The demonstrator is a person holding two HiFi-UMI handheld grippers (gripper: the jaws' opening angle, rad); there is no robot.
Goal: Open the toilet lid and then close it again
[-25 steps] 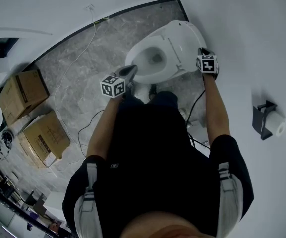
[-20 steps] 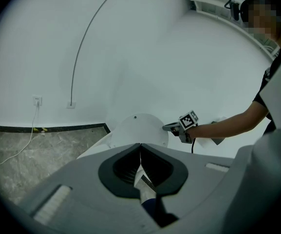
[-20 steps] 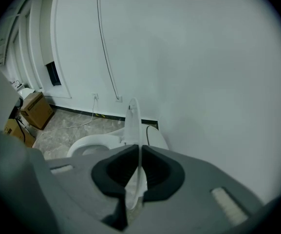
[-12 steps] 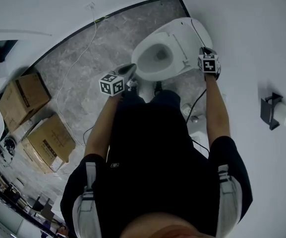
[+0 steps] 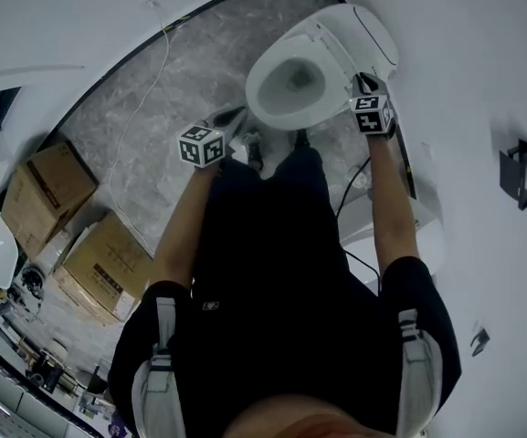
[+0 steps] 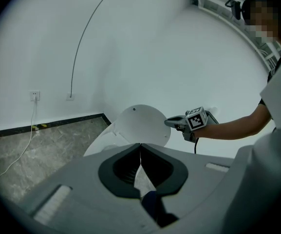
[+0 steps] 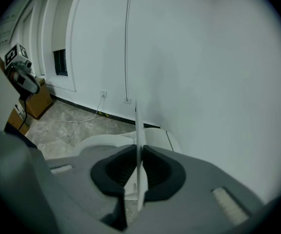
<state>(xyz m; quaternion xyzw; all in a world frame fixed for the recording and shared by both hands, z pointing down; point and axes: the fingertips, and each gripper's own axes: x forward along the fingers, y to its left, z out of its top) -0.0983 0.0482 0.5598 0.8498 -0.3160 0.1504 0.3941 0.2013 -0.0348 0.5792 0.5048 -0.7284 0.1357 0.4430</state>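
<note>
The white toilet (image 5: 265, 88) stands at the top of the head view, its bowl uncovered. Its lid (image 5: 374, 33) is raised toward the wall. My right gripper (image 5: 362, 86) is on the lid's near edge. In the right gripper view the thin lid edge (image 7: 137, 126) stands upright between the black pads of the right gripper (image 7: 139, 167), which touch it; the jaws have just been opening slightly. My left gripper (image 5: 236, 115) hangs shut and empty to the left of the bowl. From the left gripper (image 6: 140, 152) I see the lid (image 6: 140, 126) and the right gripper (image 6: 172, 122) at its rim.
Two cardboard boxes (image 5: 48, 185) (image 5: 108, 263) sit on the grey floor at the left. A white cable (image 5: 144, 99) runs over the floor to a wall socket (image 6: 34, 96). A black cable (image 5: 354, 185) trails beside the toilet. A paper holder (image 5: 523, 176) hangs on the right wall.
The lid has swung further back toward the wall with my right gripper on its edge, uncovering the bowl. My left gripper has drifted a little to the left of the bowl.
</note>
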